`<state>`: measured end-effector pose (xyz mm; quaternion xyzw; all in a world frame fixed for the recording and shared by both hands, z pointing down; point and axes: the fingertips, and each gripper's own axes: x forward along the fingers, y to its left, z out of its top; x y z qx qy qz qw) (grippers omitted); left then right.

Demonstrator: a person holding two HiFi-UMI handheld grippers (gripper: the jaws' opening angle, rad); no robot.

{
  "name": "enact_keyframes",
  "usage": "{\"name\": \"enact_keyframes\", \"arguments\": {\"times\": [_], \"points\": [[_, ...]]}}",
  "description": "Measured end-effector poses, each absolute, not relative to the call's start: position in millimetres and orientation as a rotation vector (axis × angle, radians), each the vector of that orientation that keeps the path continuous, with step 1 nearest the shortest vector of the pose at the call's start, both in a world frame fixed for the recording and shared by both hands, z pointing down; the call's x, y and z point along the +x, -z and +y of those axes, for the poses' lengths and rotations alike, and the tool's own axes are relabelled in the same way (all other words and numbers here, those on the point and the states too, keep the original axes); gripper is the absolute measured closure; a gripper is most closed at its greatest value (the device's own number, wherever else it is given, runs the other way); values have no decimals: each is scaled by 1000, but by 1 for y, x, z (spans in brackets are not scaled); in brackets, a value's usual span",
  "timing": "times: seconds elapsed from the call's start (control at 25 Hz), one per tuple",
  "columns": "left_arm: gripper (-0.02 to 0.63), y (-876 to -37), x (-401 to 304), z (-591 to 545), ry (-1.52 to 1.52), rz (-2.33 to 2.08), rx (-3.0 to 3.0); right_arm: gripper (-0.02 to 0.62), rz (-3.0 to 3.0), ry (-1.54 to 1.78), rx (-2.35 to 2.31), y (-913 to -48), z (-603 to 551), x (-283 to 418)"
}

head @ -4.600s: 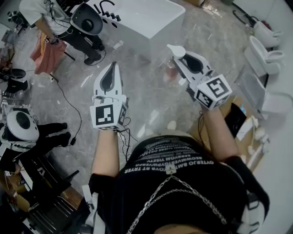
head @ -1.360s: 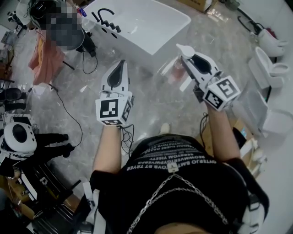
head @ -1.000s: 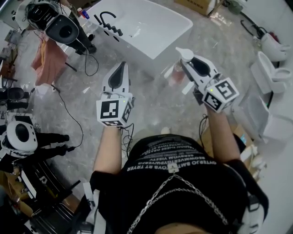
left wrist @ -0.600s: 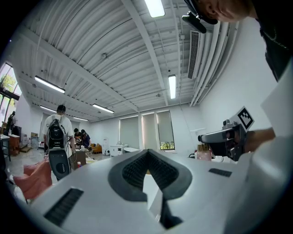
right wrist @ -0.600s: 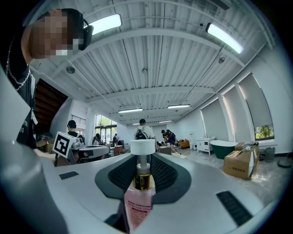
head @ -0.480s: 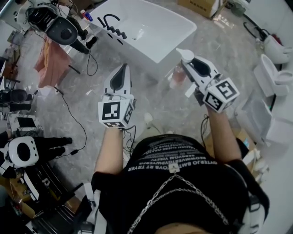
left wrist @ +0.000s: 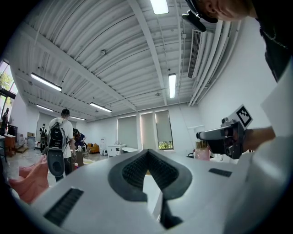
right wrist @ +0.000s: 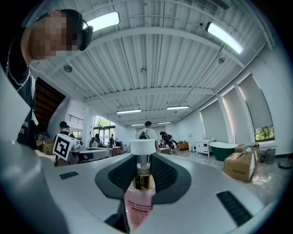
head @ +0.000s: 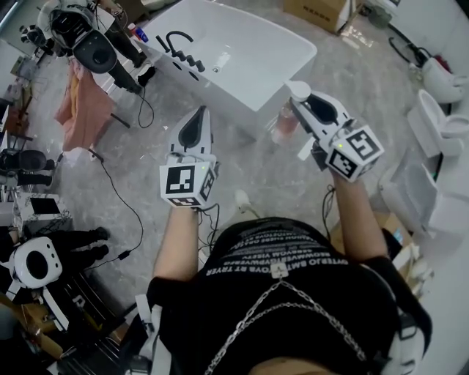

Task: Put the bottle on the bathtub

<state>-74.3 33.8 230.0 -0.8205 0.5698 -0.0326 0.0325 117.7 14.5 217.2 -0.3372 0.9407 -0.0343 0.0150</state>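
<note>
A pink pump bottle (head: 284,123) with a white pump head (head: 297,90) stands upright between the jaws of my right gripper (head: 300,99), which is shut on it. In the right gripper view the bottle (right wrist: 140,203) fills the gap between the dark pads. The white bathtub (head: 282,51) lies ahead on the floor, just beyond both grippers. My left gripper (head: 200,111) is held level beside the right one, its tips meeting with nothing between them. From the left gripper view I see the right gripper (left wrist: 226,136) and the bottle (left wrist: 202,153) at the right.
Black faucet fittings (head: 179,47) sit on the tub's left end. A person with a round black pack (head: 91,47) stands at the upper left by a pink cloth (head: 79,106). Toilets (head: 440,121) line the right side, a cardboard box (head: 315,9) lies beyond the tub, and cables (head: 121,209) cross the floor.
The bathtub has come nearer and lower in the head view as both grippers moved together toward it. The bottle stays held in the right gripper.
</note>
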Motion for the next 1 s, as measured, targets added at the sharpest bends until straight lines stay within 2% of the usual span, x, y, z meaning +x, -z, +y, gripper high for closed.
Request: {"name": "enact_keyframes", "arguments": {"times": [1.0], "points": [[606, -248, -81, -60, 120, 1683, -2621, 508, 2935, 159, -1109, -233, -68, 97]]}}
